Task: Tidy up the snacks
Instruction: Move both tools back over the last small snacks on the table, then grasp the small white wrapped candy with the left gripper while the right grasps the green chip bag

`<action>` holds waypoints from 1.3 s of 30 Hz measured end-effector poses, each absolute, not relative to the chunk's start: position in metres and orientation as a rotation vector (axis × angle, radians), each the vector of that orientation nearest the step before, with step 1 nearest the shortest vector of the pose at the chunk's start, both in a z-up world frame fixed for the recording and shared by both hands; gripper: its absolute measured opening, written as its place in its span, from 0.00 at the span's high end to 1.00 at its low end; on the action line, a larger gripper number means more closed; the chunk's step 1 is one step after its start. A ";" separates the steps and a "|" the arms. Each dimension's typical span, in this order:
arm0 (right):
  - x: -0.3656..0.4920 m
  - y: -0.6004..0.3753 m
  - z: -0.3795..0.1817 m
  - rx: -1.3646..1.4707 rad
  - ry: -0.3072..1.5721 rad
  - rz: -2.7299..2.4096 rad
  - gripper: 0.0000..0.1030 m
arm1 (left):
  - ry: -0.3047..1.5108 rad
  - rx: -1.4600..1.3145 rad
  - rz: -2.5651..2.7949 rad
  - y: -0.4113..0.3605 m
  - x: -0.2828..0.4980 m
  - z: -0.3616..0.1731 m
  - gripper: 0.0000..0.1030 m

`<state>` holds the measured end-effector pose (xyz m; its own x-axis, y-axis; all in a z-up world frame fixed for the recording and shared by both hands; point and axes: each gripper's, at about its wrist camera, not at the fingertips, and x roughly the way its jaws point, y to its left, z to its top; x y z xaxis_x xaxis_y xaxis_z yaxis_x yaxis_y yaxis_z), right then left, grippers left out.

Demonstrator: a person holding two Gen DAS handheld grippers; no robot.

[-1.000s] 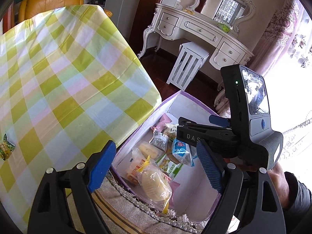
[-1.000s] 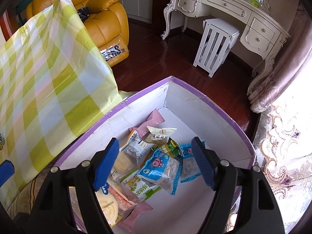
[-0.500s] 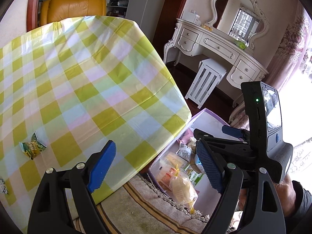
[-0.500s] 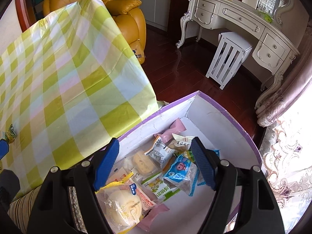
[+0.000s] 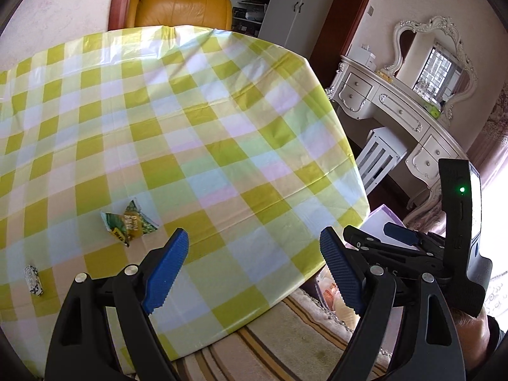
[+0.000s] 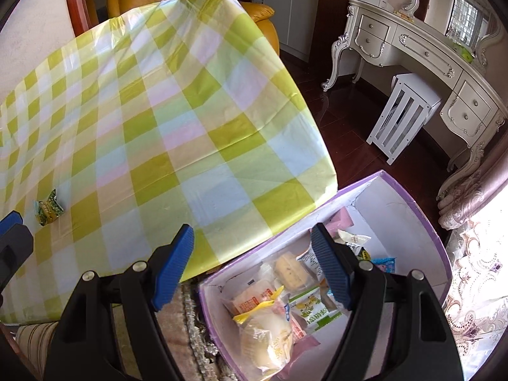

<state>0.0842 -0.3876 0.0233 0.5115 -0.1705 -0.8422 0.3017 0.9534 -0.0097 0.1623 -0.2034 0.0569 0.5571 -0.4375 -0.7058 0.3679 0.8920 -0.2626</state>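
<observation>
A small green snack packet (image 5: pixel 128 223) lies on the checked tablecloth (image 5: pixel 197 133), just beyond and left of my open, empty left gripper (image 5: pixel 254 266). A little white wrapped sweet (image 5: pixel 33 280) rests near the cloth's left edge. My right gripper (image 6: pixel 252 265) stands open and empty over the table's corner and the purple-rimmed box (image 6: pixel 422 216) on the floor. Inside the box lie several packets, among them a wrapped bun (image 6: pixel 270 336) and a green-and-white pack (image 6: pixel 312 309). The green packet (image 6: pixel 48 211) also shows far left in the right wrist view.
A striped rug (image 5: pixel 285 346) lies under the table's near edge. A white stool (image 6: pixel 403 117) and an ornate white dresser (image 6: pixel 428 54) stand on the dark wood floor beyond. A yellow leather armchair (image 5: pixel 181 8) sits behind the table. The right gripper's body (image 5: pixel 460 247) is close on my left gripper's right.
Both grippers have swung left from over the box toward the table. The box has slid out to the right in the views, and the green packet and white sweet have come into sight.
</observation>
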 end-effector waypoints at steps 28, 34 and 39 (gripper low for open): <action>0.129 -0.220 0.016 -0.073 0.956 0.100 0.26 | 0.902 -0.360 -0.017 0.006 0.157 0.012 0.42; 0.139 -0.193 0.011 -0.123 0.957 0.170 0.26 | 0.937 -0.380 0.011 0.017 0.162 0.001 0.47; 0.150 -0.178 0.005 -0.140 0.961 0.207 0.26 | 0.971 -0.369 0.055 0.021 0.169 -0.008 0.52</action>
